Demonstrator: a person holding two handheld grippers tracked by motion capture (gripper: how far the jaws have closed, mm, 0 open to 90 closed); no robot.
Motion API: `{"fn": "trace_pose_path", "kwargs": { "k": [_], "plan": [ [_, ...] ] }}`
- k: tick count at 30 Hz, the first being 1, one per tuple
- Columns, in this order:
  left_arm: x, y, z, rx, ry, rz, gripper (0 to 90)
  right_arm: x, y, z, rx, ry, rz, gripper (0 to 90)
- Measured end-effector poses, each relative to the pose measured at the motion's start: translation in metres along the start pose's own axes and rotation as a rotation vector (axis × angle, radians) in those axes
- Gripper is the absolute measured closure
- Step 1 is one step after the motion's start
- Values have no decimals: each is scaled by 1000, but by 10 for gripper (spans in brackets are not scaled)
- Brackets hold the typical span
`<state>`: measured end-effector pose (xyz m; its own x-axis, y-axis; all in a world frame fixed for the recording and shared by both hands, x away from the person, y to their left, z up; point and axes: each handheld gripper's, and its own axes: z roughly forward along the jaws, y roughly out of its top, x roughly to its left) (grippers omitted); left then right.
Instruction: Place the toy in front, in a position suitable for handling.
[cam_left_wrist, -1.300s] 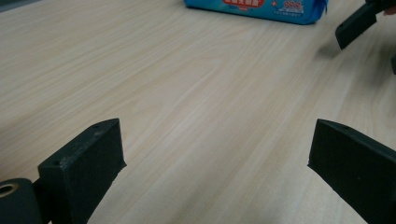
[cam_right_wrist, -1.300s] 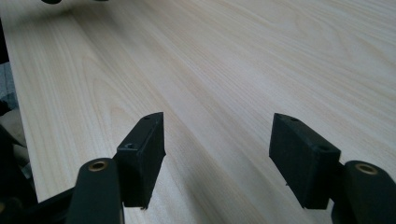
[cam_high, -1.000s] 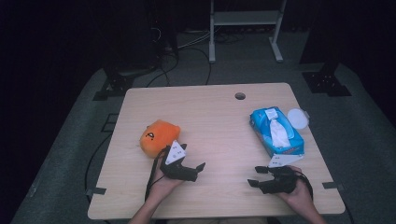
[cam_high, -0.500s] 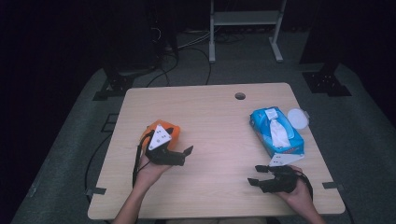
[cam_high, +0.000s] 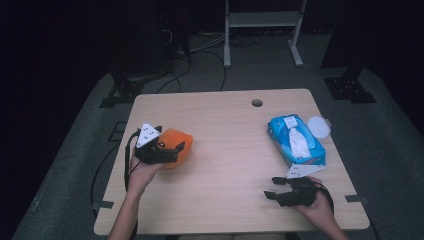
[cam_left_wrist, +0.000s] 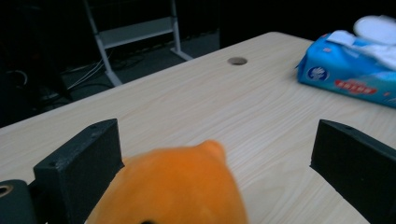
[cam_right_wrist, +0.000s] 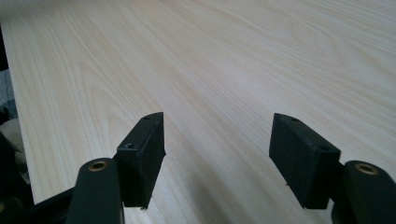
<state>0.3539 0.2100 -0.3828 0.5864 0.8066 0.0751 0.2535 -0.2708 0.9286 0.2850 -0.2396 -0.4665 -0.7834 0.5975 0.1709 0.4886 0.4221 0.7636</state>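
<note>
An orange plush toy sits on the left part of the wooden table. My left gripper is over its near side, held by a hand. In the left gripper view the toy lies between the two wide-apart jaws, and the gripper is open, with a gap on either side of the toy. My right gripper rests low near the table's front right. It is open, with bare wood between its fingers.
A blue pack of wet wipes lies at the right, also seen in the left gripper view, with a white round lid beside it. A cable hole is near the far edge. A metal stand stands behind the table.
My left gripper has moved left and away from the person, from the table's front to the orange toy, and now straddles it. The right gripper has stayed put.
</note>
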Motion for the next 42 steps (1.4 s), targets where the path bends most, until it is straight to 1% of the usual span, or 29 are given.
{"fn": "trace_pose_path", "kwargs": {
  "k": [2, 5, 9, 10, 13, 15, 17, 18, 19, 20, 22, 26, 28, 30, 35, 42],
  "plan": [
    [5, -6, 1, 11, 2, -16, 15, 1, -1, 1, 6, 2, -2, 346],
    [12, -15, 4, 32, 30, -27, 15, 1, -1, 1, 11, 5, -7, 346],
    [21, -25, 8, 51, 39, -59, 15, 2, -1, 2, 13, 4, -13, 346],
    [24, -27, 9, 55, 36, -68, 15, 2, -1, 2, 14, 5, -13, 346],
    [28, -34, 12, 78, 40, -92, 15, 2, -1, 2, 18, 6, -13, 346],
    [32, -39, 15, 92, 33, -109, 15, 2, -1, 3, 18, 5, -15, 346],
    [34, -45, 17, 115, 31, -124, 15, 3, 0, 3, 21, 5, -18, 346],
    [35, -47, 18, 117, 22, -133, 15, 3, 0, 3, 21, 5, -19, 346],
    [36, -50, 19, 119, 4, -154, 15, 3, 0, 3, 19, 6, -21, 346],
    [36, -51, 20, 123, -3, -161, 15, 4, 0, 3, 20, 7, -20, 346],
    [35, -54, 23, 130, -15, -156, 14, 4, -1, 3, 22, 5, -19, 346],
    [32, -54, 25, 130, -9, -141, 3, 4, -1, 1, 14, 2, -20, 346],
    [33, -56, 26, 131, -11, -146, 0, 4, -1, 1, 11, 1, -18, 346],
    [34, -58, 25, 131, -10, -142, 0, 4, -1, 2, 14, 3, -16, 346],
    [34, -60, 26, 123, -20, -154, 0, 4, 0, 2, 13, 3, -20, 346],
    [35, -63, 25, 111, -34, -146, 0, 4, 0, 1, 10, 1, -16, 347]
  ]
}}
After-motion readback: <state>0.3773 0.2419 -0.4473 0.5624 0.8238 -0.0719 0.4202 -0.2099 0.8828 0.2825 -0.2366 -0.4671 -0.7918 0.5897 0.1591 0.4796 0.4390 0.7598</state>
